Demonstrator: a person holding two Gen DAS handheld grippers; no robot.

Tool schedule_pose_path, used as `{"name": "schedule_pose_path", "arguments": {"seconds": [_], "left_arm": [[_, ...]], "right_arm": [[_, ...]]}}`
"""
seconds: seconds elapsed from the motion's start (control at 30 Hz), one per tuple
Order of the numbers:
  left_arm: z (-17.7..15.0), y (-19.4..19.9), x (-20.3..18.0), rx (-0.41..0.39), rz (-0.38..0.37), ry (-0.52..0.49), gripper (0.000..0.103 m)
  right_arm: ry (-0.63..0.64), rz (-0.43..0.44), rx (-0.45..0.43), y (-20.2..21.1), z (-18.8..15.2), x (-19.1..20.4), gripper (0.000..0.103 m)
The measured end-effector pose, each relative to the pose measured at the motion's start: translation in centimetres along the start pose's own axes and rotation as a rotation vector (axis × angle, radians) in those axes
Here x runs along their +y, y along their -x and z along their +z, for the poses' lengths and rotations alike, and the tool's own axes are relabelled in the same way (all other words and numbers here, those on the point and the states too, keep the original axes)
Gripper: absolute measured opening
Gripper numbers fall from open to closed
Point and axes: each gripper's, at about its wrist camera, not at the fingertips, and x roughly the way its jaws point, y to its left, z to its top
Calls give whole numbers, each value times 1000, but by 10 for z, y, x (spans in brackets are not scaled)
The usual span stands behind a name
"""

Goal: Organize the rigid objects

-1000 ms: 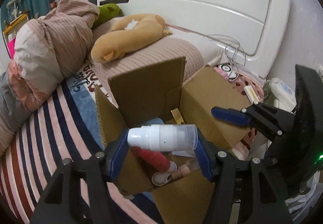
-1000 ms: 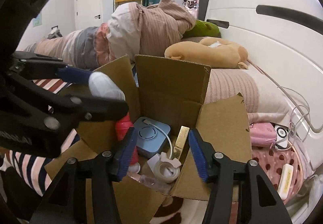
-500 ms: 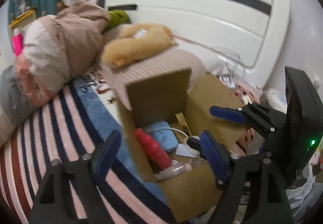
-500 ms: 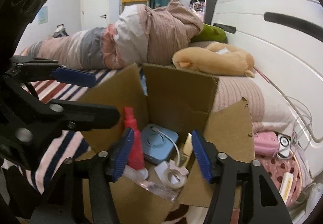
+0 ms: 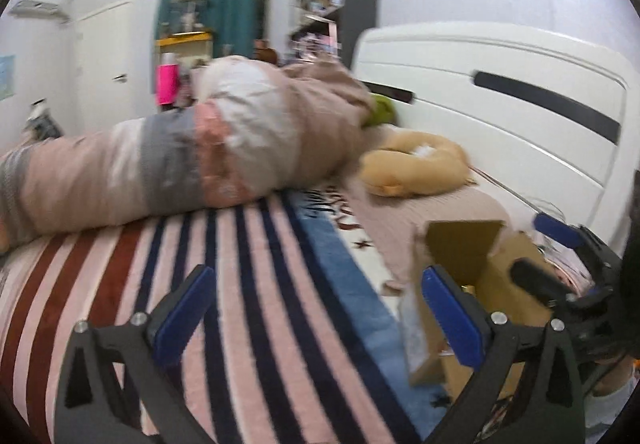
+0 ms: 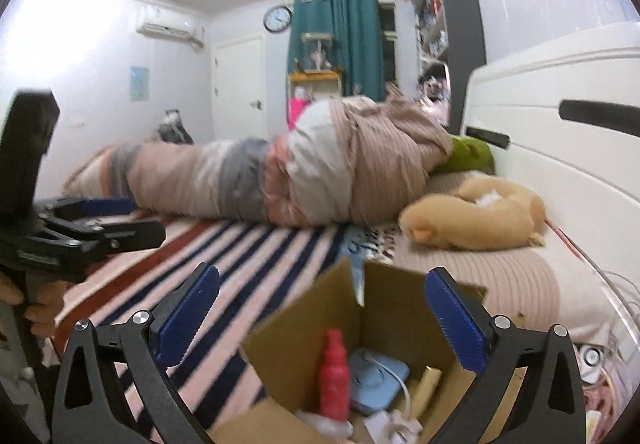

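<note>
Both claws' jaws have just been opening and are now standing wide with nothing between them. The left gripper (image 5: pixel 316 318) is hanging over the striped pink-and-navy bedspread (image 5: pixel 248 284). The right gripper (image 6: pixel 320 318) is hovering above the open brown cardboard box (image 6: pixel 384 308) near the bed's headboard end, where a red plastic bottle (image 6: pixel 335 376) is standing beside a pale blue square device (image 6: pixel 378 380).

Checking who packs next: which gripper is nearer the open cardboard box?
Right. The right gripper hangs open just above the cardboard box; the left gripper, also open, is off beside it over the striped blanket.
</note>
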Motion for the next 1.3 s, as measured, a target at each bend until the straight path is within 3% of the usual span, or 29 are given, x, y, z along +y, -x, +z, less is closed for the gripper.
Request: {"name": "schedule_pose_path", "arguments": {"seconds": [0.17, 0.4, 1.3], "left_arm": [[-12, 9, 25, -6, 59, 41, 102], [-14, 12, 32, -17, 86, 47, 102], [-9, 15, 19, -25, 88, 26, 102]], "right_arm": [[-5, 45, -10, -5, 2, 11, 103], [3, 54, 1, -14, 4, 20, 103], [-18, 22, 11, -7, -2, 11, 103]]}}
